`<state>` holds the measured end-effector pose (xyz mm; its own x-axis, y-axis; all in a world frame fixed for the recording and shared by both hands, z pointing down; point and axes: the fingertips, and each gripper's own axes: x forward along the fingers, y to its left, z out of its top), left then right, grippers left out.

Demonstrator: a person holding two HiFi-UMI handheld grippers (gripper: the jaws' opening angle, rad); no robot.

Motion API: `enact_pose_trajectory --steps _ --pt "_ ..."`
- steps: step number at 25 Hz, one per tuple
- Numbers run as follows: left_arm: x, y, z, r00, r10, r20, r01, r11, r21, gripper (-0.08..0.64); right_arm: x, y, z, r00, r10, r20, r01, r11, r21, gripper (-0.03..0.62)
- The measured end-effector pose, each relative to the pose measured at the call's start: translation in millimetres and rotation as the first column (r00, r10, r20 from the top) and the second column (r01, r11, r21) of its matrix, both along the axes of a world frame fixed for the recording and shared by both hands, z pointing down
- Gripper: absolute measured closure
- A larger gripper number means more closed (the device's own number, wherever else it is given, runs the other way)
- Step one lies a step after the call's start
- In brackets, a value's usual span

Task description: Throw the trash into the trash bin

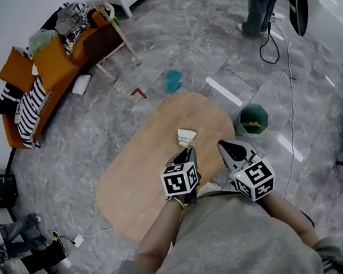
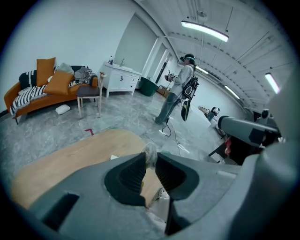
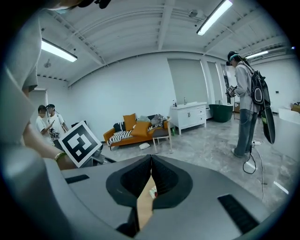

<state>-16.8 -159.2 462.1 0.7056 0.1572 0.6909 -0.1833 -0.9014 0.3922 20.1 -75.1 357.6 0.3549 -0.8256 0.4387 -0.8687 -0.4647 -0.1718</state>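
Crumpled trash (image 2: pixel 150 150) pinched at left claw (image 2: pixel 150 158) tips, right claw (image 3: pixel 151 159) closed, empty.

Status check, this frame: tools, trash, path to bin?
Left tool shut on crumpled wrapper over wooden table. Right tool shut, empty. Green trash bin on floor beside table; nothing visible in the way.

Trash (image 2: pixel 150 149) largely behind left claw (image 2: pixel 149 156)
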Motion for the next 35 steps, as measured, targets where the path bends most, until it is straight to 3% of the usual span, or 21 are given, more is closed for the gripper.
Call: enact_pose_trajectory --steps 12,35 --pt "40.6 60.9 -23.9 1.000 0.003 -0.029 -0.004 1.000 -0.002 0.488 35.1 61.8 -20.8 0.999 0.014 -0.037 -0.013 1.000 0.010 0.583" --pt "129.5 200.1 -28.4 0.992 0.124 -0.034 -0.124 0.992 0.018 0.488 123.0 214.3 -17.6 0.988 0.148 -0.033 -0.148 0.989 0.023 0.583"
